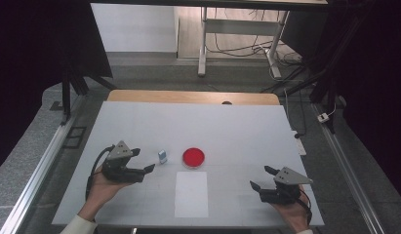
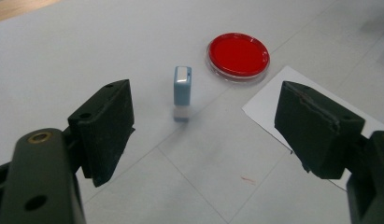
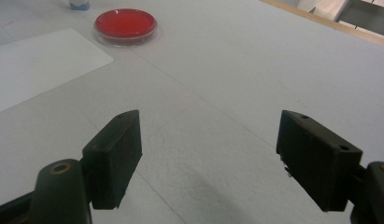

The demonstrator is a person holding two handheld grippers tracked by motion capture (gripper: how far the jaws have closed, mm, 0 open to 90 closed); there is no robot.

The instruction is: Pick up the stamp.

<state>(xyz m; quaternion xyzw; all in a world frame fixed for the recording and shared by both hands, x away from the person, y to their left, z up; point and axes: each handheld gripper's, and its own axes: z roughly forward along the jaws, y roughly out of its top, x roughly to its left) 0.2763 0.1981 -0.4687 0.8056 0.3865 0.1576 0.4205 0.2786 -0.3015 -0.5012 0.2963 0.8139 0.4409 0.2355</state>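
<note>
A small light-blue block with a white top (image 1: 162,156) (image 2: 182,92) stands upright on the white table (image 1: 237,131). Just right of it lies a round red dish (image 1: 193,157) (image 2: 238,55) (image 3: 125,24). A white paper sheet (image 1: 191,193) (image 2: 292,105) (image 3: 35,65) lies in front of the dish. My left gripper (image 1: 143,160) (image 2: 203,133) is open, held by a hand just left of the block, with the block a little ahead between its jaws. My right gripper (image 1: 262,177) (image 3: 208,158) is open over bare table at the front right, pointing toward the dish.
A wooden strip (image 1: 193,97) runs along the table's far edge. Beyond it stand a metal table frame (image 1: 204,39) and loose cables (image 1: 247,48) on the floor. Metal rails (image 1: 37,170) flank the table on both sides.
</note>
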